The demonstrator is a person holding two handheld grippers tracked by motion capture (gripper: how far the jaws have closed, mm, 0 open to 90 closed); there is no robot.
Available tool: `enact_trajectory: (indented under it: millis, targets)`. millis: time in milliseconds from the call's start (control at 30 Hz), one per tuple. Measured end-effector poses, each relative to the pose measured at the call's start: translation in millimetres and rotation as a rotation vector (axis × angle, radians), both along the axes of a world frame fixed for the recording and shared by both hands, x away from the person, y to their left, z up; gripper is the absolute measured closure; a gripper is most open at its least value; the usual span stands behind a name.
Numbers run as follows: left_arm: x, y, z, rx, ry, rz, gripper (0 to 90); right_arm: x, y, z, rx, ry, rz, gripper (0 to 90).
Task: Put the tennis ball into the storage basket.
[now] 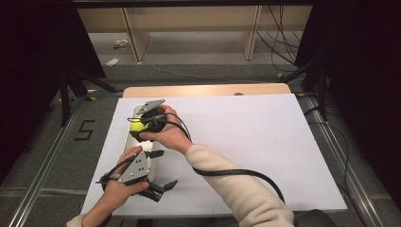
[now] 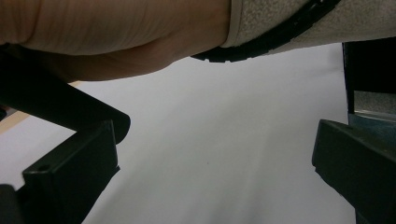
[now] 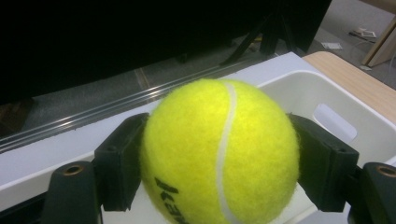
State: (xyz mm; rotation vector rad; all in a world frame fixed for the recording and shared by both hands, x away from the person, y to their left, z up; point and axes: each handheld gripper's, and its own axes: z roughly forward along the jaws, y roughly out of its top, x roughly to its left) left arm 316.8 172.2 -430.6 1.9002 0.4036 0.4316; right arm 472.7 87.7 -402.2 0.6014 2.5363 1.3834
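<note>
White sheeting covers the table (image 1: 246,142), with a strip of bare wood showing along its far edge and grey floor, cables and dark curtains beyond. At the left of the sheet stands a long white plastic bin (image 3: 327,100), its long axis running away from the person; a slot handle is cut in its end wall.

We see the right claw (image 1: 139,126), reached across to the left side of the table, holding a yellow tennis ball (image 3: 219,154) directly over the bin's near-middle portion. In the right gripper view the two black jaws press the ball's opposite flanks, so this claw is closed on the ball. The ball hangs above the open bin, with the bin's floor below and behind it; we judge that a straight release or descent would put it inside.

The left claw (image 1: 158,185) rests low at the near left corner of the sheet, just beside the bin's near end. Its jaws stand wide apart with nothing between them, and its own view looks out across bare sheet beneath the right forearm's cream sleeve (image 2: 299,18).

Legible writing: black letters on the ball, partly cut off, perhaps "ken"; a taped figure "5" (image 1: 85,130) on the floor to the left.
</note>
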Motion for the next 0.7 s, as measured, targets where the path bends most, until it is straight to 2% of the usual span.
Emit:
enact_trajectory:
  millis: [700]
  targets:
    - [-0.2,0.1,-0.1,0.001,0.001,-0.004,0.0,0.9,7.1,-8.5,-0.011,0.017,0.006,26.4]
